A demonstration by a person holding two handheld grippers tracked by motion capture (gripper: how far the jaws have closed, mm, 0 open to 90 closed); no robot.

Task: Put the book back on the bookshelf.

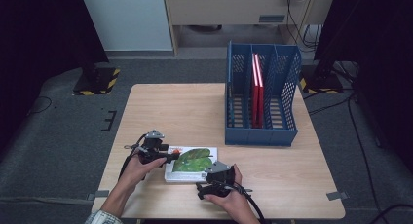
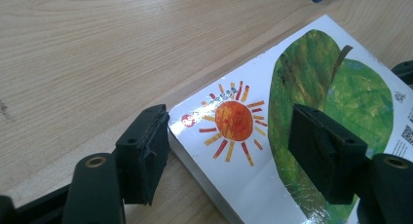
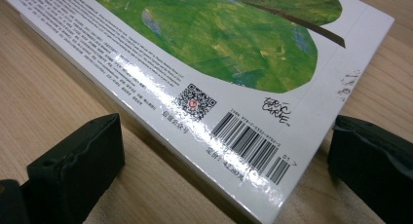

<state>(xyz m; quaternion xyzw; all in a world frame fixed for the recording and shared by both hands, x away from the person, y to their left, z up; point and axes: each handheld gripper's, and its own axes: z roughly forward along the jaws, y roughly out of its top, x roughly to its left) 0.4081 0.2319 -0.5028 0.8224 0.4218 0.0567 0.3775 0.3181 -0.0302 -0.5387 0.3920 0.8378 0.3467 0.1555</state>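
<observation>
A white book (image 1: 192,160) with a green leaf and an orange sun on its cover lies flat near the front edge of the wooden table (image 1: 170,107). My left gripper (image 1: 171,157) is at the book's left end. In the left gripper view (image 2: 229,136) one pad touches the corner edge of the book (image 2: 234,119) and the other rests on the leaf cover, so the jaws pinch that corner. My right gripper (image 1: 209,172) is at the near right corner. In the right gripper view (image 3: 226,151) its jaws stand apart on either side of the barcode corner of the book (image 3: 219,48) without touching it.
A blue three-slot file rack (image 1: 260,136) stands at the back right of the table with red books (image 1: 257,87) upright in its middle slot. Bare wood lies between the rack and the book. The table's front edge is just behind both hands.
</observation>
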